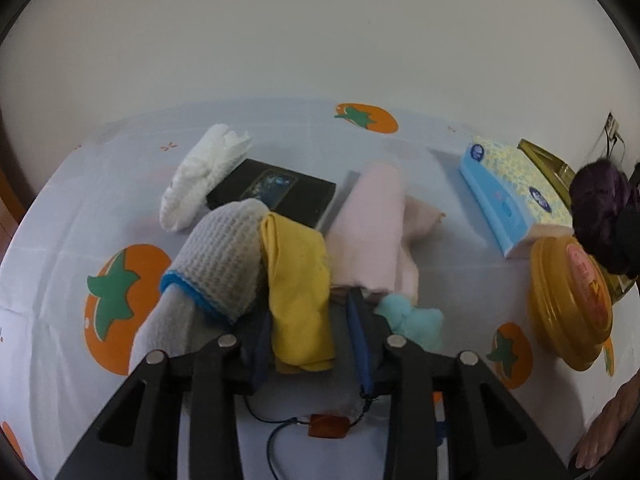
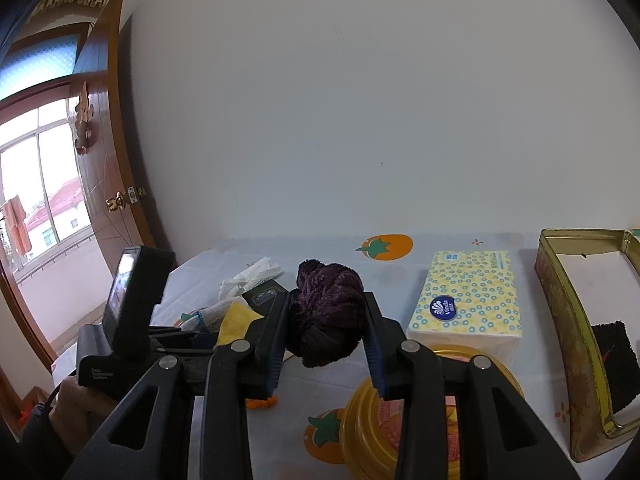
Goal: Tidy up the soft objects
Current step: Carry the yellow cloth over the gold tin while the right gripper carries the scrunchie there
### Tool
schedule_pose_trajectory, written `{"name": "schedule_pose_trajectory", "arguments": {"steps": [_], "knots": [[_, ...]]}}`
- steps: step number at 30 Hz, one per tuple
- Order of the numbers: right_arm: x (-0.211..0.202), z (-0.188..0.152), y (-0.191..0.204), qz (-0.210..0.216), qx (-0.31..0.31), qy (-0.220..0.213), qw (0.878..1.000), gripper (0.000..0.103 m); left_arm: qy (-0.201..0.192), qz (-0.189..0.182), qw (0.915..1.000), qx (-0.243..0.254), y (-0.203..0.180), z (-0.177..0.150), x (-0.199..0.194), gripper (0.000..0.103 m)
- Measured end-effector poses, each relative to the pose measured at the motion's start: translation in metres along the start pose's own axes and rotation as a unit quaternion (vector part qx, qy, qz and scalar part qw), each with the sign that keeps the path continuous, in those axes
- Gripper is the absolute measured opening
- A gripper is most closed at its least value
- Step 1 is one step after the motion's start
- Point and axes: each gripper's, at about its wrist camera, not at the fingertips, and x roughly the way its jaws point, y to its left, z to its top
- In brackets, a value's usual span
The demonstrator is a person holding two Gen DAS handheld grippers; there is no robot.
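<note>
White wall backs a fruit-print bench [image 1: 280, 128] where left tongs [image 1: 308, 320] straddle a yellow cloth [image 1: 298, 276], grip unclear, while right tongs [image 2: 326, 320] clamp a purple cloth [image 2: 326, 308] aloft, likely bound for the open tin [image 2: 560, 320].

1. Setting: a home room, a table standing against a plain white wall [image 2: 360, 100].
2. A persimmon-print tablecloth [image 1: 60, 208] is covering the table.
3. Left of the table, a wooden door [image 2: 100, 140] with a brass knob [image 2: 116, 202] is standing open.
4. Beyond the door, a window [image 2: 36, 184] is showing red-roofed houses.
</note>
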Motion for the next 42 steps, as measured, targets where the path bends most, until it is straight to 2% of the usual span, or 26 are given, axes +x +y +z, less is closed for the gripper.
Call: {"name": "schedule_pose_trajectory", "arguments": {"steps": [1,2,3,5,8,10,13,17,20,23,28,31,42], "knots": [[0.0,0.0,0.0,0.0,0.0,0.0,1.0,0.037,-0.001,0.003,1.0,-0.007,0.002,0.0,0.0,0.027],[0.0,0.0,0.0,0.001,-0.001,0.001,1.0,0.037,-0.002,0.007,0.9999,-0.015,0.005,0.0,-0.001,0.015],[0.0,0.0,0.0,-0.001,-0.002,0.0,1.0,0.037,-0.004,0.006,0.9996,-0.028,0.01,-0.001,-0.002,0.01],[-0.001,0.0,0.001,-0.004,-0.006,-0.005,1.0,0.037,-0.02,-0.001,0.9987,-0.046,0.017,-0.002,-0.008,0.009],[-0.004,0.001,0.002,-0.006,-0.009,-0.015,1.0,0.037,-0.067,-0.012,0.9963,-0.052,0.018,-0.004,-0.026,0.009],[-0.006,0.001,0.003,-0.008,-0.012,-0.023,1.0,0.037,-0.116,-0.022,0.992,-0.046,0.016,-0.005,-0.043,0.009],[-0.013,0.002,0.003,-0.009,-0.013,-0.043,0.999,0.037,-0.197,-0.015,0.9801,-0.019,0.002,-0.009,-0.066,0.009],[-0.019,0.003,0.004,-0.017,-0.019,-0.062,0.998,0.037,-0.248,-0.002,0.9687,-0.011,-0.012,-0.015,-0.08,0.009],[-0.021,0.004,0.004,-0.022,-0.025,-0.068,0.997,0.037,-0.253,0.028,0.9669,-0.01,-0.023,-0.015,-0.08,0.009],[-0.023,0.004,0.002,-0.023,-0.03,-0.07,0.997,0.037,-0.269,0.055,0.9617,0.002,-0.038,-0.021,-0.085,0.009],[-0.028,0.001,-0.007,-0.032,-0.038,-0.068,0.996,0.037,-0.271,0.06,0.9606,0.007,-0.055,-0.024,-0.089,0.009],[-0.034,0.0,-0.015,-0.043,-0.046,-0.071,0.995,0.037,-0.268,0.046,0.9623,0.005,-0.065,-0.026,-0.09,0.009],[-0.056,-0.001,-0.052,-0.087,-0.06,-0.078,0.991,0.037,-0.27,0.03,0.9622,0.018,-0.108,-0.036,-0.093,0.009]]}}
